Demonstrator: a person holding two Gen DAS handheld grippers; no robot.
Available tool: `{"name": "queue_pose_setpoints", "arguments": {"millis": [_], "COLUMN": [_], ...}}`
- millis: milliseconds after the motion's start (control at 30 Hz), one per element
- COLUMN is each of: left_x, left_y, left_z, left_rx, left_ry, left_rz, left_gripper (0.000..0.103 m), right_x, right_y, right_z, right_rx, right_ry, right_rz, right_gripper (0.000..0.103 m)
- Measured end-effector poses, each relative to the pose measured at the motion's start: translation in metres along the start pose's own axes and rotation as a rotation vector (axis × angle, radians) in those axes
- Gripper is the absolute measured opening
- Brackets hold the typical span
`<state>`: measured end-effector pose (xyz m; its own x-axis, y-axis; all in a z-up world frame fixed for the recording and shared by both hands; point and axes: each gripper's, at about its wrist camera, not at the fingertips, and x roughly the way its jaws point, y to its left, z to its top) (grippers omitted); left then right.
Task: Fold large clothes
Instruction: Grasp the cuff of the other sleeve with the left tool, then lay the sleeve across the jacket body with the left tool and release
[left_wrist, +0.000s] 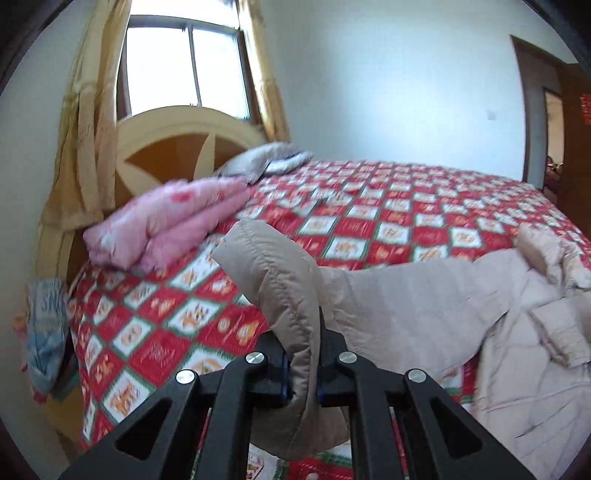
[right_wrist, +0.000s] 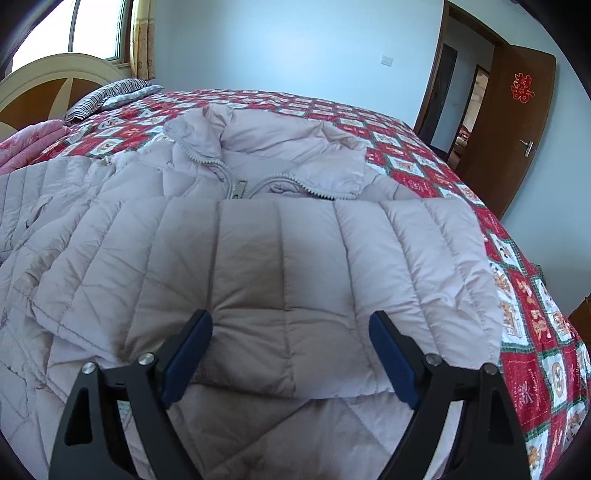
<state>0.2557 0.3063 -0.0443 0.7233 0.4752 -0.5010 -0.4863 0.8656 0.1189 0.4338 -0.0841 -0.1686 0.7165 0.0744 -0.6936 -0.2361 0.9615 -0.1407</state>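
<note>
- Left tongs (left_wrist: 301, 384): nearest the left wrist camera, clamped on a padded sleeve (left_wrist: 280, 291) of the beige down jacket (left_wrist: 424, 306). The sleeve stands up from between the blue pads and bends over to the left at its cuff end.
- Right tongs (right_wrist: 290, 356): jaws set wide apart, hovering over a quilted panel (right_wrist: 295, 266) of the same jacket. No fabric is pinched between them.
- Location of the task item: the jacket lies on the bed (right_wrist: 524, 295), over the red patterned bedspread. Its collar and half-open zip (right_wrist: 240, 186) face the far side.
- Risk, slip: the filling is thick and the shell looks slick. In my judgement the sleeve may slide out of the left tongs if it is pulled sharply.
- Risk, drag: only one point is held. Lifting the sleeve further could pull the body askew and spoil the panel already laid flat.
- Risk, springback: puffy quilting tends to unfold once released.
- Count: one jacket, two tongs, one pink folded quilt (left_wrist: 166, 221), one striped pillow (right_wrist: 107, 98), one window (left_wrist: 184, 66), one open door (right_wrist: 517, 122).
</note>
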Motion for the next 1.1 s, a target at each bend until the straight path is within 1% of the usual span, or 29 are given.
{"name": "queue_pose_setpoints", "arguments": {"millis": [133,300,467,567,667,767,900,1100], "left_x": [-0.022,-0.039,-0.044,-0.042,-0.039,-0.033,-0.026,-0.02], "left_y": [-0.033,-0.102,-0.185,-0.224,-0.255,-0.278,-0.308,-0.358], "left_z": [0.026,0.044,0.044,0.038,0.032,0.025,0.012,-0.016], "left_rx": [0.041,0.121,0.222,0.256,0.278,0.301,0.336,0.403], "left_ry": [-0.053,-0.088,-0.085,-0.065,-0.048,-0.03,-0.005,0.019], "left_rz": [-0.098,-0.22,-0.328,-0.381,-0.411,-0.422,-0.443,-0.481], "left_gripper": [0.008,0.008,0.008,0.008,0.008,0.008,0.008,0.008], "right_x": [-0.017,-0.021,-0.021,-0.023,-0.027,-0.025,-0.014,-0.011], "right_y": [-0.01,-0.026,-0.043,-0.054,-0.06,-0.067,-0.071,-0.067], "right_z": [0.003,-0.002,-0.014,-0.02,-0.025,-0.029,-0.034,-0.039], "right_rx": [-0.011,-0.006,0.013,0.036,0.044,0.067,0.099,0.081], "right_ry": [-0.025,-0.021,-0.015,-0.022,-0.042,-0.051,-0.03,-0.026], "right_rz": [-0.035,-0.065,-0.092,-0.093,-0.086,-0.075,-0.063,-0.074], "right_gripper": [0.088,0.088,0.088,0.088,0.088,0.088,0.088,0.089]}}
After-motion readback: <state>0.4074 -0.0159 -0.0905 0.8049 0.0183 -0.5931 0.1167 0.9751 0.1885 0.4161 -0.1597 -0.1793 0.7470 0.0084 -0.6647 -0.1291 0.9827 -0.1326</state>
